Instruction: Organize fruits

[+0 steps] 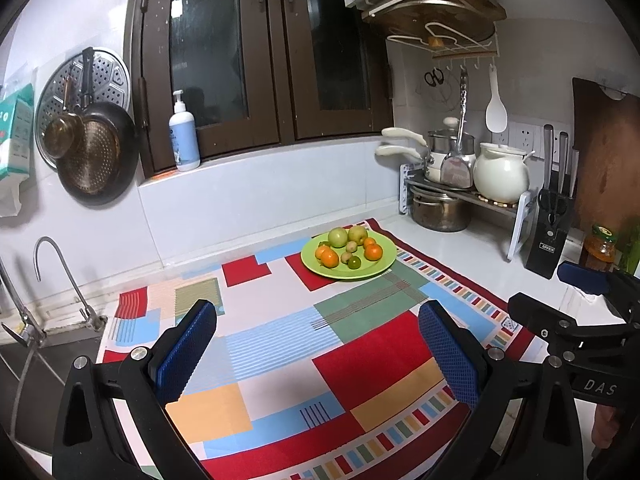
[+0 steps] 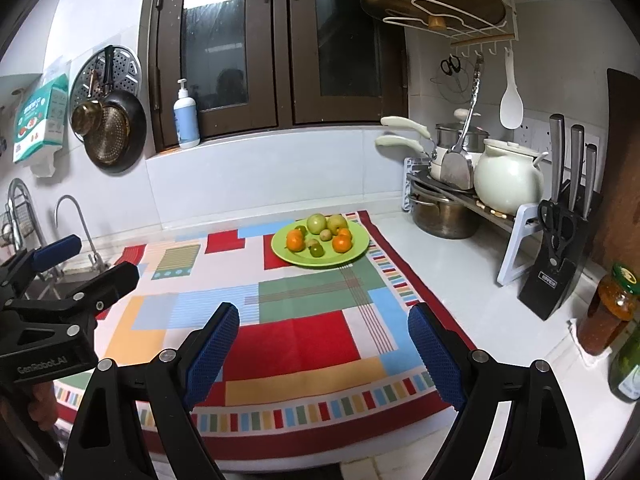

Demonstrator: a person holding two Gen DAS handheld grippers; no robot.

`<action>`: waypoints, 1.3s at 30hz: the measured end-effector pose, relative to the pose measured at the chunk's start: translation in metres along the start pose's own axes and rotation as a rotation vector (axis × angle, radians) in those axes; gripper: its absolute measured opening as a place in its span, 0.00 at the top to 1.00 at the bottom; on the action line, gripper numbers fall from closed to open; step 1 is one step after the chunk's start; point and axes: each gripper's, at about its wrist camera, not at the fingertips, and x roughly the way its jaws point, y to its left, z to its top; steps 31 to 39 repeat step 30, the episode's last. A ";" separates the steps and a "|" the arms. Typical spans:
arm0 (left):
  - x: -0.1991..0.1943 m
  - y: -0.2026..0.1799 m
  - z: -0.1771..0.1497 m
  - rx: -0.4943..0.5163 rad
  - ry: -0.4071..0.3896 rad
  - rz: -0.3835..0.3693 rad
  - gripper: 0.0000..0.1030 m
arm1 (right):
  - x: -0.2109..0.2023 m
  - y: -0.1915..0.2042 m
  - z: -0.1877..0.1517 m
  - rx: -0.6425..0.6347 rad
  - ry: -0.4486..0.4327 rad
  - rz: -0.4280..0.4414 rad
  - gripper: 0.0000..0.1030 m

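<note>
Both grippers, left [image 1: 316, 344] and right [image 2: 324, 344], are held spread wide and empty, well short of the fruit [image 2: 320, 236] gathered on the plate [image 2: 356, 256] at 12 o'clock.

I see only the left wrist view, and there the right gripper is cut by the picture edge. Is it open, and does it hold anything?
Observer: The right wrist view shows the right gripper open, with nothing between its fingers, only the cloth below.
Operator: Thank you. Beside the orange jar I see only a green blur at the edge. What is it?
Observer: It is a green glass bottle. It stands upright next to the jar, on the side nearer the camera.
</note>
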 end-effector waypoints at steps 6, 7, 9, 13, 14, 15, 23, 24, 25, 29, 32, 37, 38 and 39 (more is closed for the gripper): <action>-0.003 -0.003 -0.001 -0.002 -0.003 0.001 0.00 | -0.005 -0.005 -0.001 -0.002 -0.005 0.000 0.15; -0.003 -0.002 -0.001 -0.004 -0.005 0.001 0.00 | -0.005 -0.005 -0.001 -0.003 -0.005 -0.002 0.15; -0.004 -0.004 -0.001 -0.011 -0.006 0.002 0.00 | -0.006 -0.006 -0.002 -0.007 -0.006 -0.005 0.15; -0.006 -0.008 0.000 -0.015 -0.014 -0.006 0.00 | -0.008 -0.009 -0.003 -0.008 -0.004 -0.010 0.15; -0.006 -0.010 0.000 -0.013 -0.016 -0.006 0.00 | -0.008 -0.010 -0.003 -0.008 -0.004 -0.010 0.15; -0.006 -0.011 0.000 -0.012 -0.017 -0.006 0.00 | -0.008 -0.009 -0.003 -0.007 -0.004 -0.010 0.15; -0.003 -0.013 0.002 -0.012 -0.013 -0.009 0.00 | -0.009 -0.015 -0.005 0.006 -0.001 -0.019 0.15; -0.002 -0.013 0.002 -0.013 -0.010 -0.010 0.00 | -0.009 -0.015 -0.005 0.006 0.001 -0.020 0.15; -0.001 -0.013 0.002 -0.015 -0.008 -0.012 0.00 | -0.008 -0.015 -0.005 0.005 0.003 -0.020 0.15; 0.004 -0.012 0.001 -0.016 0.001 -0.017 0.00 | -0.004 -0.014 -0.005 0.004 0.013 -0.019 0.15; 0.006 -0.011 0.000 -0.014 0.005 -0.019 0.00 | -0.003 -0.014 -0.005 0.005 0.015 -0.020 0.15; 0.006 -0.011 0.000 -0.014 0.005 -0.019 0.00 | -0.003 -0.014 -0.005 0.005 0.015 -0.020 0.15; 0.006 -0.011 0.000 -0.014 0.005 -0.019 0.00 | -0.003 -0.014 -0.005 0.005 0.015 -0.020 0.15; 0.006 -0.011 0.000 -0.014 0.005 -0.019 0.00 | -0.003 -0.014 -0.005 0.005 0.015 -0.020 0.15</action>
